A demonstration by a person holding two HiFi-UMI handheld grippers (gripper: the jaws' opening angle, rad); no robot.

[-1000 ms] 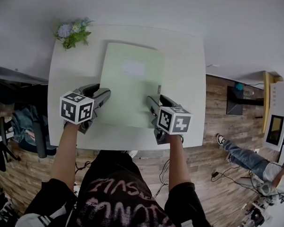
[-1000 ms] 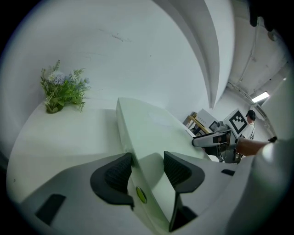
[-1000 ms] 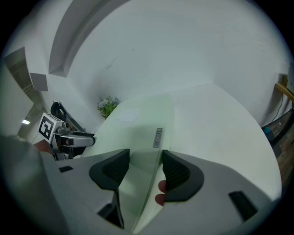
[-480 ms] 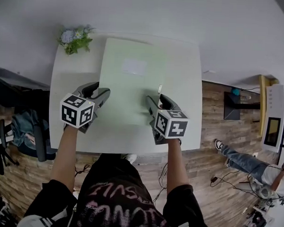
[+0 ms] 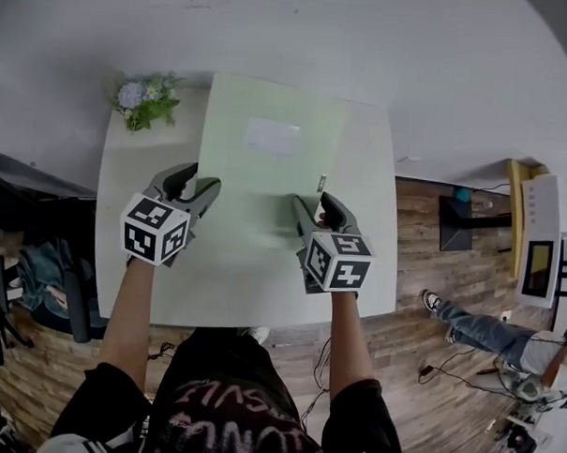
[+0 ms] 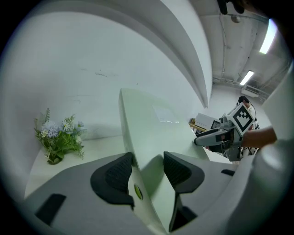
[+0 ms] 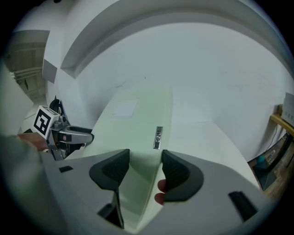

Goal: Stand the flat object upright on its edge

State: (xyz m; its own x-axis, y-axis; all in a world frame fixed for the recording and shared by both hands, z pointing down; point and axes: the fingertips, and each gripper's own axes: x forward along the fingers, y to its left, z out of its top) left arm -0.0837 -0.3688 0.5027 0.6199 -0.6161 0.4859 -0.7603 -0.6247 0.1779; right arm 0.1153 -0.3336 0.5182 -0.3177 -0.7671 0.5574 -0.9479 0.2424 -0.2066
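A large pale green flat board with a white label is lifted off the white table and tilted, its far edge higher than its near edge. My left gripper is shut on its left edge, and my right gripper is shut on its right edge beside a small strip sticker. In the left gripper view the board runs between the pads of the left gripper. In the right gripper view the board passes between the pads of the right gripper.
A small bunch of flowers stands at the table's far left corner, close to the board's left edge. A white wall rises just behind the table. A person's legs and a shelf unit are on the wooden floor to the right.
Both grippers have raised the board: its far edge has swung up and now reaches past the table's far edge. The grippers have shifted slightly forward, keeping their hold.
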